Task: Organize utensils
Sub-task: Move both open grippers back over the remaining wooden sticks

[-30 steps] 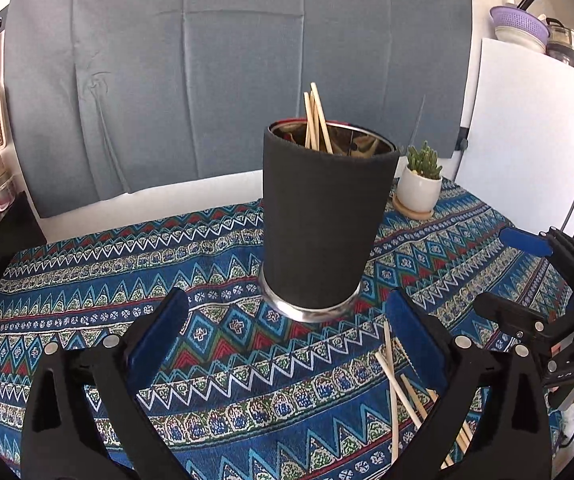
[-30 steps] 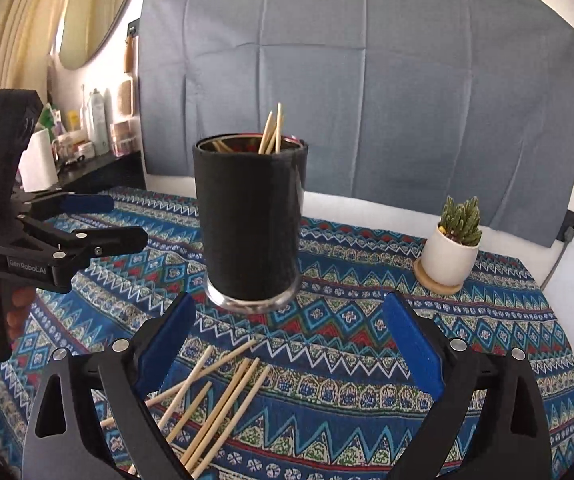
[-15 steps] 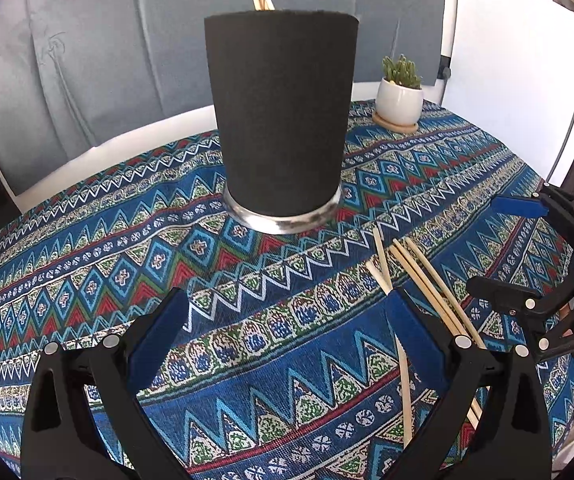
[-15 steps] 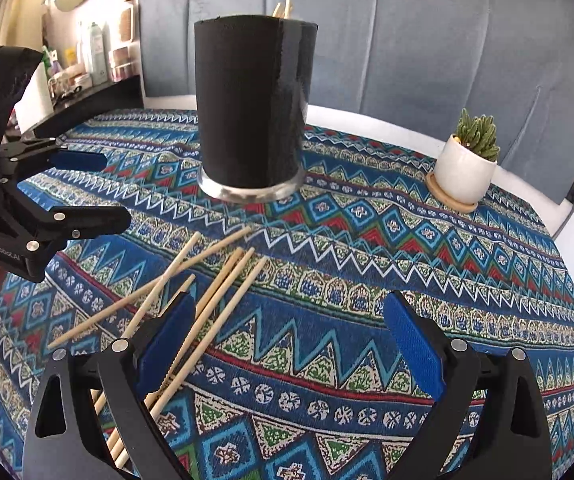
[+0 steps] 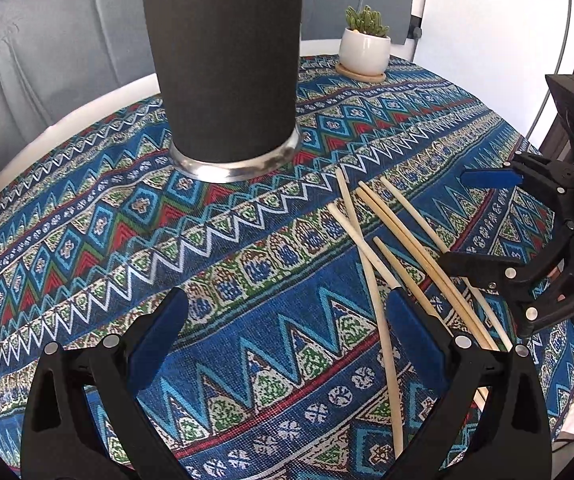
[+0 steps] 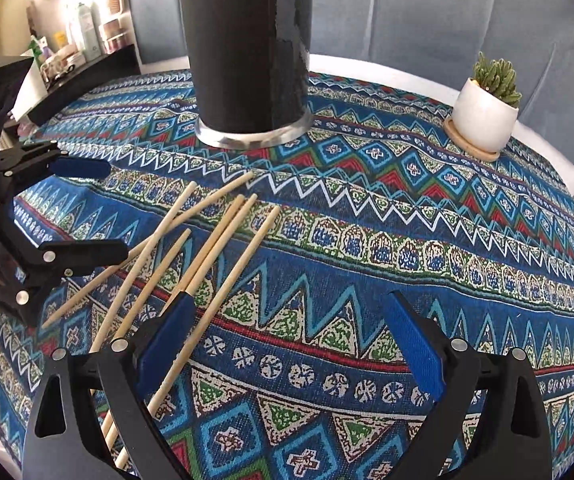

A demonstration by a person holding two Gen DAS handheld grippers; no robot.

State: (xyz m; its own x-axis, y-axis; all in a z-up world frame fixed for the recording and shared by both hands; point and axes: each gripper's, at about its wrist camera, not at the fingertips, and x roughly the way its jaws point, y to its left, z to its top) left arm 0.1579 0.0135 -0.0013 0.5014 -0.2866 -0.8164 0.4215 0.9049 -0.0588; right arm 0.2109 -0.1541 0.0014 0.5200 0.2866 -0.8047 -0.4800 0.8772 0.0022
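A tall black utensil holder [image 5: 227,60] [image 6: 247,44] with a shiny metal base stands upright on the patterned cloth; its rim is out of frame. Several loose wooden chopsticks [image 5: 375,240] [image 6: 207,248] lie fanned on the cloth between the two grippers. My left gripper [image 5: 287,332] hovers low over the cloth, open and empty, with the chopsticks by its right finger. My right gripper [image 6: 291,332] is open and empty too, chopsticks running under its left finger. Each gripper shows in the other's view: the right gripper [image 5: 491,220], the left gripper [image 6: 83,208], both open.
A small cactus in a white pot [image 5: 365,46] [image 6: 485,116] sits on a wooden coaster at the far side of the round table. Blue cloth [image 5: 247,240] covers the table. A grey backdrop hangs behind. A shelf with bottles [image 6: 83,36] stands at far left.
Both grippers have dropped lower and tilted down toward the cloth, closer to the holder and chopsticks. The holder's rim and the sticks inside it have left view. Jaws stay open.
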